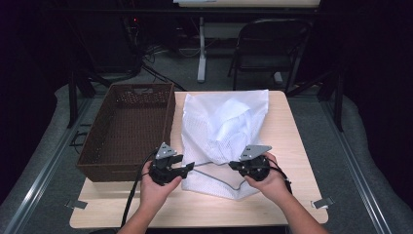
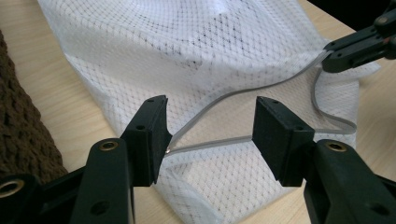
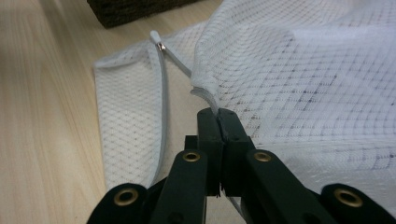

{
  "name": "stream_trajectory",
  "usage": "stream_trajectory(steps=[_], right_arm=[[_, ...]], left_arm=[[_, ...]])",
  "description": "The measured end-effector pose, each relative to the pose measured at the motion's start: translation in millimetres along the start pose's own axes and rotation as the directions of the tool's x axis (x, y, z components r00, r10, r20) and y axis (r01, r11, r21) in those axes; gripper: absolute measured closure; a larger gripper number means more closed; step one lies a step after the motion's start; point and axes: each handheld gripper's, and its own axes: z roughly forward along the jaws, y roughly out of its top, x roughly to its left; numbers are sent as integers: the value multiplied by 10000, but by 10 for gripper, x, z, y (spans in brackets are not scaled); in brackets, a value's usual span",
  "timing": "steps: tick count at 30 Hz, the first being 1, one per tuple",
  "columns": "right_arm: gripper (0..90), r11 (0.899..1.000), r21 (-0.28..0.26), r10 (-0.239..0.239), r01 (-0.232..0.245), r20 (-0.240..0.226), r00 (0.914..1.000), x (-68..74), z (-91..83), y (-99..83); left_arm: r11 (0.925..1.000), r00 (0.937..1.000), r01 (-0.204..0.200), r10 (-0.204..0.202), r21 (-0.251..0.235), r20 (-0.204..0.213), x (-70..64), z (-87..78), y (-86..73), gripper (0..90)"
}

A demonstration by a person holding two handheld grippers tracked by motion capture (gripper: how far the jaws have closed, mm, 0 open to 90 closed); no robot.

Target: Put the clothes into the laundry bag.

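Right claw (image 3: 218, 122) is clamped on the grey zipper band (image 2: 261, 86) of the white mesh laundry bag (image 1: 221, 124) at frame centre. Left claw (image 2: 210, 135), jaws apart, straddles the zipper pull (image 2: 167, 150). Judgement: close squarely on that pull, keep the band taut, away from the wicker basket (image 1: 127, 127) at the bench's (image 1: 297, 141) left.

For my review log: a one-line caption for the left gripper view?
Open left gripper straddles the grey zipper edge of a white mesh laundry bag; the right gripper pinches it.

High view overlooks the table (image 1: 292, 146); both gripper views sit close to the mesh bag (image 2: 196, 51).
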Motion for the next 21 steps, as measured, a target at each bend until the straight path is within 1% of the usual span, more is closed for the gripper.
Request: stream_trajectory(steps=[5,7,10,14,16,17,18,21], right_arm=[[892,9999,125,94,-93,-68,9999,17,45,-62],[891,9999,137,61,-60,-81,9999,20,49,-80],[891,9998,181,90,-88,-119,9999,23,56,-109],[892,9995,271,136,-130,-224,9997,24,97,-172],[892,9993,379,87,-77,-251,9996,27,120,-199],[892,9991,401,108,-98,-261,9996,28,131,-208],[892,9991,420,107,-96,-260,9996,31,139,-214],[892,9988,487,101,-88,-265,9996,42,164,-235]], left_arm=[[9999,9999,-143,143,37,35,-16,24,-24,451],[9997,9998,-222,222,87,-4,-22,33,-45,451],[9995,9997,-233,234,219,-29,-34,63,-83,451],[9993,9998,-201,198,326,101,-54,91,-107,450],[9989,9994,-289,282,359,200,-60,99,-109,449],[9991,9995,-265,260,332,174,-69,110,-114,449],[9988,9995,-238,228,430,232,-74,113,-115,448],[9985,9994,-285,275,473,216,-85,138,-126,448]])
